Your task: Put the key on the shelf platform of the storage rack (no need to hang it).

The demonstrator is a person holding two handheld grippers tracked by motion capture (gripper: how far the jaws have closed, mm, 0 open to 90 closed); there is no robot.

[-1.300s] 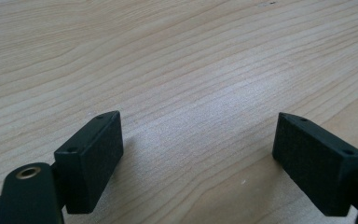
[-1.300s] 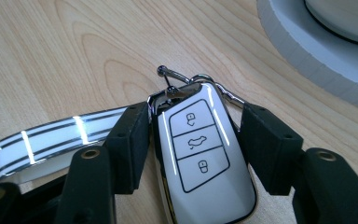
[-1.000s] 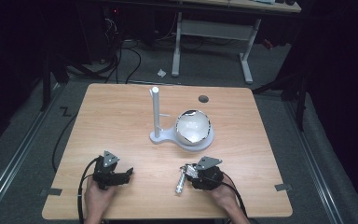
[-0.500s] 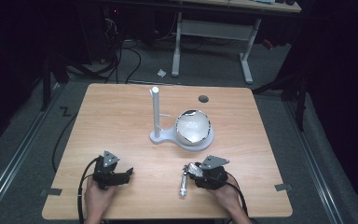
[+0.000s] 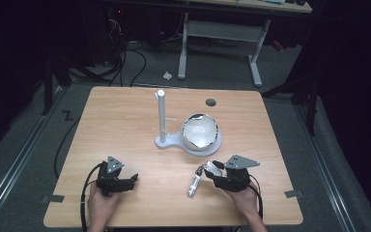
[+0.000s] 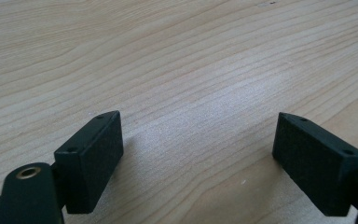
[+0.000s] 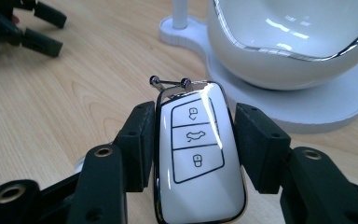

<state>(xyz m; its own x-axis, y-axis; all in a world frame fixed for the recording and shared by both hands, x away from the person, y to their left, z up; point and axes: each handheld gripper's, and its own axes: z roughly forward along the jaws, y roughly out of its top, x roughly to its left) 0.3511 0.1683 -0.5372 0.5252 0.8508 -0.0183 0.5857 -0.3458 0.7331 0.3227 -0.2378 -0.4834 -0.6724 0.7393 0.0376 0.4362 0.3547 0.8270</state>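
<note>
Wooden counter (image 5: 125,125), white bowl stand (image 5: 200,133) mid-table. Right gripper (image 7: 196,140) jaws clamp key fob (image 7: 196,154); left gripper (image 6: 198,154) jaws apart, empty. Fob looks picked, placement pending.

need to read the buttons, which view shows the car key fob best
The right gripper view: the key fob sits close up between the right tongs, its three button icons clear. The high view shows it small, beside the bowl stand.

White car key fob (image 7: 196,154) — three buttons, face-up, chrome-edged.
</note>
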